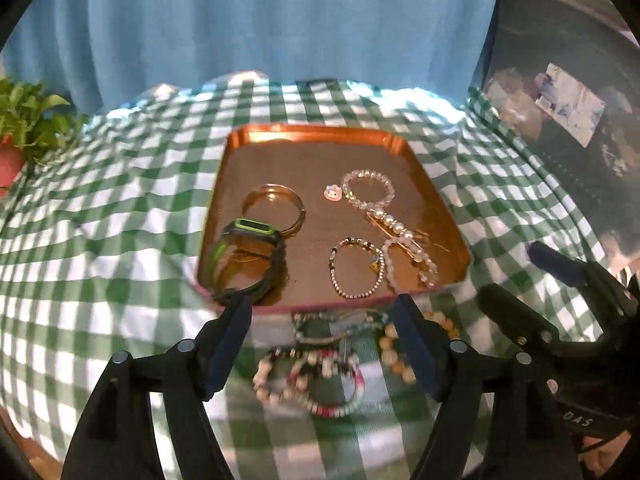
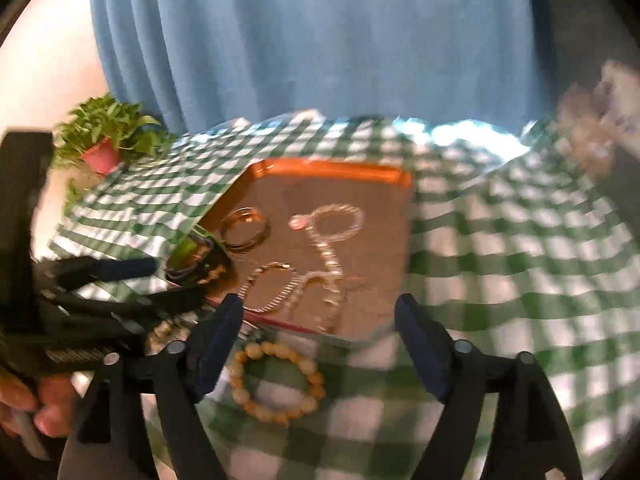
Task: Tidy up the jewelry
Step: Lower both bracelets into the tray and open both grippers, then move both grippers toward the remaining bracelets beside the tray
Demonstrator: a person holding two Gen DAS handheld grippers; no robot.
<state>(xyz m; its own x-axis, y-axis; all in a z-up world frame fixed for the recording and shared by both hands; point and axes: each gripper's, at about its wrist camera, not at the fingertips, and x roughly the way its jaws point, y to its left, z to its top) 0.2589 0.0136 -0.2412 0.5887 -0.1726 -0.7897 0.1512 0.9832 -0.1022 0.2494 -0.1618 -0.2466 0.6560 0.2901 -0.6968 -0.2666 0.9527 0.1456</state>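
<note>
Both tools (image 1: 322, 306) (image 2: 320, 308) agape (empty) before six-piece copper tray (image 1: 308, 132).

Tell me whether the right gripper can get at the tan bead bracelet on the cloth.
Probably yes. The right gripper is open, and the tan bead bracelet lies flat on the checked cloth just ahead between its fingers, with nothing covering it.

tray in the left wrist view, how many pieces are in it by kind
beaded bracelets: 3
gold bangle: 1
green-and-black watch: 1
pearl hair clip: 1
small pink charm: 1
total in the tray: 7
</note>
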